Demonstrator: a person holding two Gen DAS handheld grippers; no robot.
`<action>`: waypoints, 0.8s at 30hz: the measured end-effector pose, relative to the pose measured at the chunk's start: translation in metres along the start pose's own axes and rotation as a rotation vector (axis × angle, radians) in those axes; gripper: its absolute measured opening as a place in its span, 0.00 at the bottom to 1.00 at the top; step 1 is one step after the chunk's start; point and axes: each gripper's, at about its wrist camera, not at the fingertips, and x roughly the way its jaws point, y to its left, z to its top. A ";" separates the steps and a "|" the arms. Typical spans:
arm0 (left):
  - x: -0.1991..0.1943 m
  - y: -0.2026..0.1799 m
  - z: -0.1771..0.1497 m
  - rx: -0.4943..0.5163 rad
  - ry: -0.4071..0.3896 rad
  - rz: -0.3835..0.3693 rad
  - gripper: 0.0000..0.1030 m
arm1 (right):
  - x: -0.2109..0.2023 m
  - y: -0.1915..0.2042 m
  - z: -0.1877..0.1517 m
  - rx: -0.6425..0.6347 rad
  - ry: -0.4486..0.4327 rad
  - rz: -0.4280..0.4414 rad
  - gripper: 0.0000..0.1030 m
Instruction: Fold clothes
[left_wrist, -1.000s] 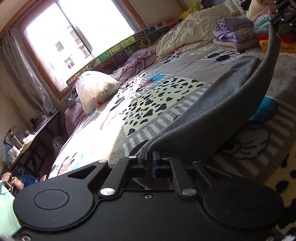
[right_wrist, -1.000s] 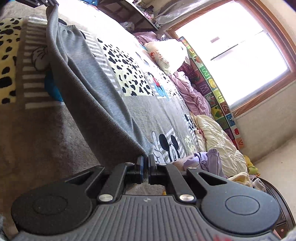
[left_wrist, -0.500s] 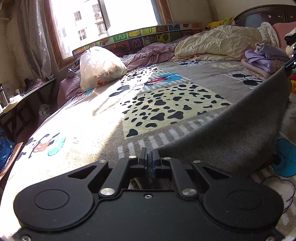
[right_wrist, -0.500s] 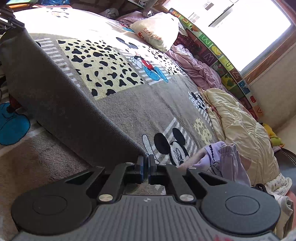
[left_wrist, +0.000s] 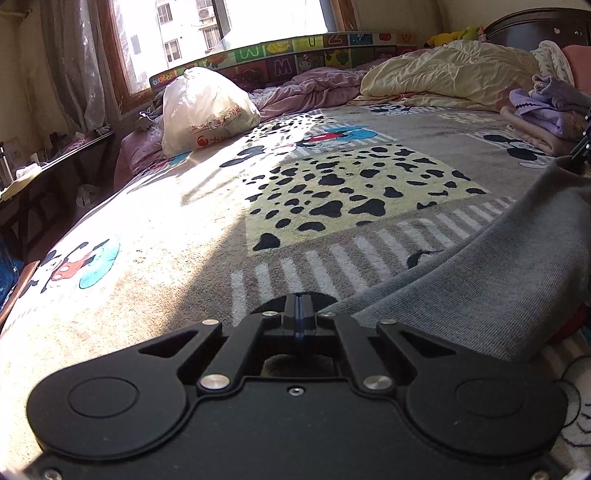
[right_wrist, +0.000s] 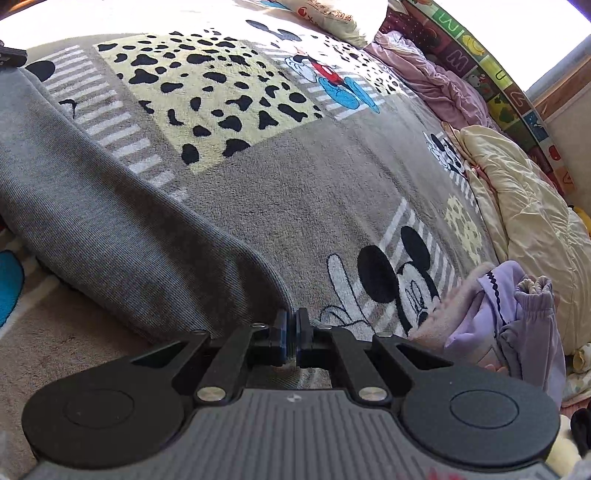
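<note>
The grey knit garment (right_wrist: 110, 221) lies stretched in a long band across the cartoon-print blanket (right_wrist: 295, 206), running from about ten o'clock in the right wrist view down to the tips of the right gripper (right_wrist: 290, 334). That gripper's jaws are closed on the garment's near corner. In the left wrist view the same cloth (left_wrist: 498, 273) sweeps from three o'clock down toward the left gripper (left_wrist: 299, 321), whose blue pads are pressed flat together; the cloth edge passes just beside the tips at four o'clock, and whether any fabric is pinched there I cannot tell.

If the left end is in fact loose, I judge that any pull from the right would drag the band askew and spoil the fold line. The plush blanket may also cling to the knit and bunch it when the held edge is laid down.

At four o'clock from the right gripper sits a stack of folded lilac clothes (right_wrist: 517, 314), close enough to be nudged. Beyond lie a cream quilt (left_wrist: 450, 77), a white plastic bag (left_wrist: 207, 107), an alphabet play mat (left_wrist: 295, 55) standing along the bed's far edge and a sunlit window (left_wrist: 240, 22).
</note>
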 end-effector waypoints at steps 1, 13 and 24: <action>0.001 -0.001 -0.001 0.007 0.002 0.007 0.00 | 0.003 -0.002 0.000 0.015 0.008 0.008 0.04; -0.039 0.031 -0.005 -0.361 -0.061 -0.012 0.17 | -0.001 -0.067 -0.061 0.790 -0.178 0.071 0.25; -0.049 0.022 -0.013 -0.487 -0.068 -0.035 0.26 | 0.006 -0.046 -0.149 1.474 -0.304 0.346 0.28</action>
